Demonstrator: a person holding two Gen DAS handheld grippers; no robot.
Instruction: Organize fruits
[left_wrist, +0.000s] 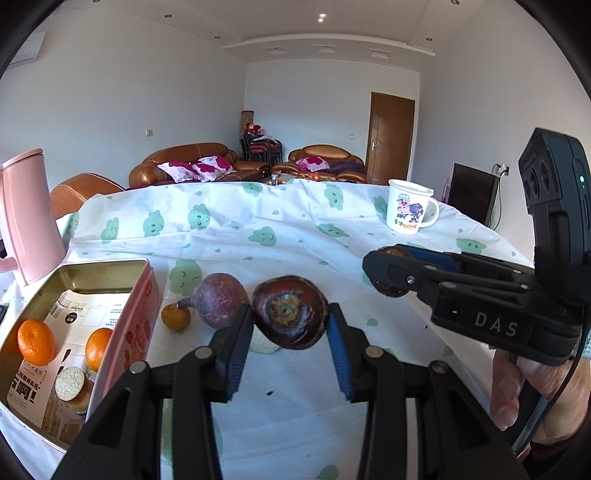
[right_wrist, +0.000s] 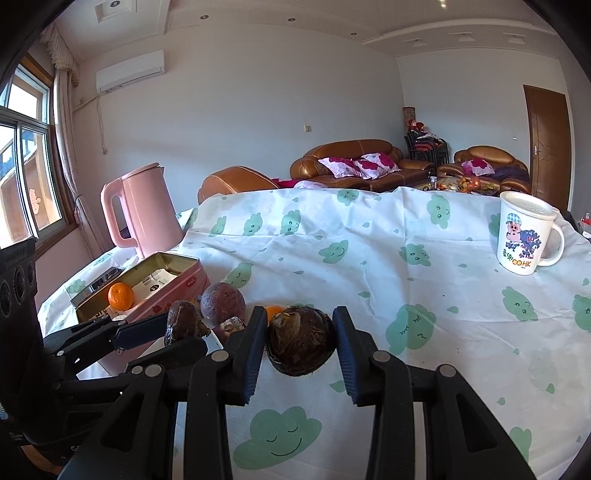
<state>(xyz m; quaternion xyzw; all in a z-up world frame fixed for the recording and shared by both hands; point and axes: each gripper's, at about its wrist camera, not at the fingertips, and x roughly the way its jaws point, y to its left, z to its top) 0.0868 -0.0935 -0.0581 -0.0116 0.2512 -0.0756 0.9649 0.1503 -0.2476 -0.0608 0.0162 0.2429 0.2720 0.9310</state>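
Two grippers, left (left_wrist: 290, 326) and right (right_wrist: 300, 341), each clench a dark chestnut, left (left_wrist: 290, 317) and right (right_wrist: 301, 339), between the fingers above the surface. Rounded, glossy shells may slip sideways from the pads before reaching the tin (left_wrist: 122, 325) to the left.

a: count by kind, taken from the pink tin (left_wrist: 122, 325)?
b: two oranges (left_wrist: 36, 341) inside it, with one round cracker-topped cake (left_wrist: 70, 384). just right of the tin: one small yellow-orange fruit (left_wrist: 176, 316), one purple passion fruit (left_wrist: 221, 304).
a: dark brown fruits?
b: two, one (left_wrist: 290, 312) in each gripper (left_wrist: 290, 345). beyond the tin: one pink kettle (left_wrist: 29, 218); far right, one mug (left_wrist: 408, 210).
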